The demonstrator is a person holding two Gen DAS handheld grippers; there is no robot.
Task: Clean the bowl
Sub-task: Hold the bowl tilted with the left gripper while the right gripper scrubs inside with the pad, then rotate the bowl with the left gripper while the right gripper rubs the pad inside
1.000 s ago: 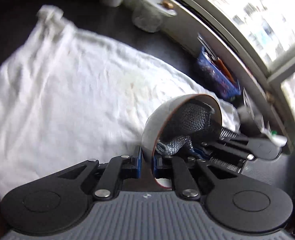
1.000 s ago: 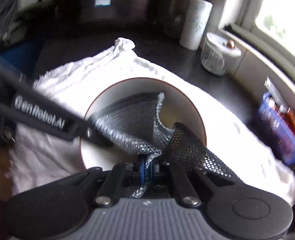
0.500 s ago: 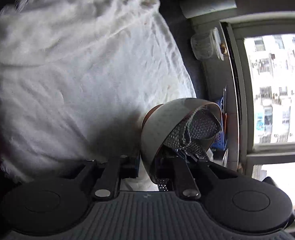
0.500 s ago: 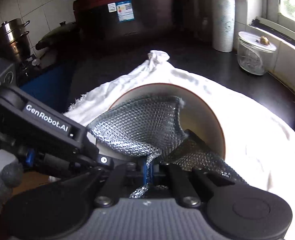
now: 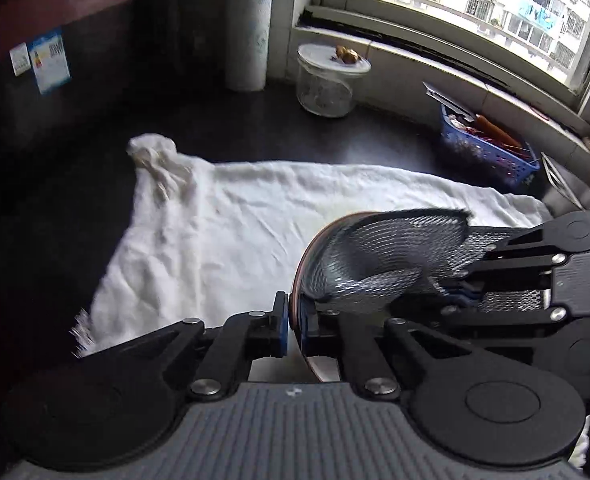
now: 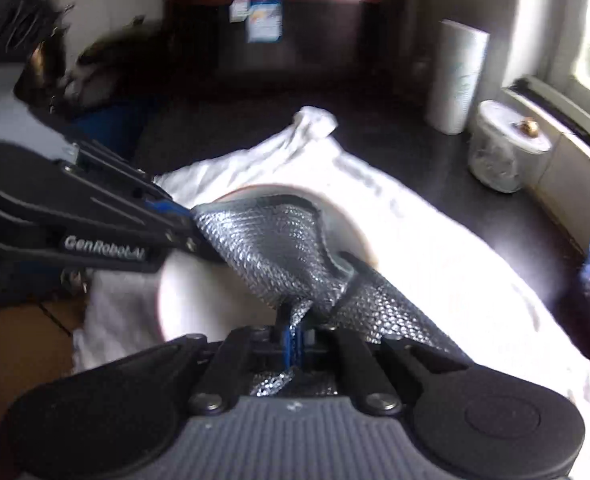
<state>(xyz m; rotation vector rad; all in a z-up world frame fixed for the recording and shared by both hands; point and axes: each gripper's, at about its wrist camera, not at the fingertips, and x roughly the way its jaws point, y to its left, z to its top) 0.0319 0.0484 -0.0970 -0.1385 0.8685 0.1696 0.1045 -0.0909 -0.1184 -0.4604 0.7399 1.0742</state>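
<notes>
Silvery mesh fills the left wrist view: a metallic scouring cloth (image 5: 383, 248) is pressed into the mouth of the bowl (image 5: 315, 248), which is tipped on its side above the white towel (image 5: 223, 216) spread over the dark counter (image 5: 375, 140). The left gripper (image 5: 292, 322) is clenched on the bowl's rim, one blue pad outside the wall and one inside, and the right gripper (image 5: 461, 286) reaches in from the right, pinching the cloth. A lidded glass jar (image 5: 327, 84), a paper roll (image 5: 247, 36) and a blue basket (image 5: 491, 148) stand well behind, along the window side. In the right wrist view, which is blurred, the right gripper (image 6: 293, 334) is closed tight on a gathered fold of the scouring cloth (image 6: 279, 256), whose free part lies across the pale inside of the bowl (image 6: 199, 304); the left gripper (image 6: 175, 220) comes in from the left and meets the rim. The bowl looks like glazed ceramic, so I judge it stiff, fairly heavy, slick and liable to chip; a thin-rim pinch can pivot under scrubbing pressure, so the hold should sit deep on the wall. The cloth is soft and limp, best gripped bunched, as it is
</notes>
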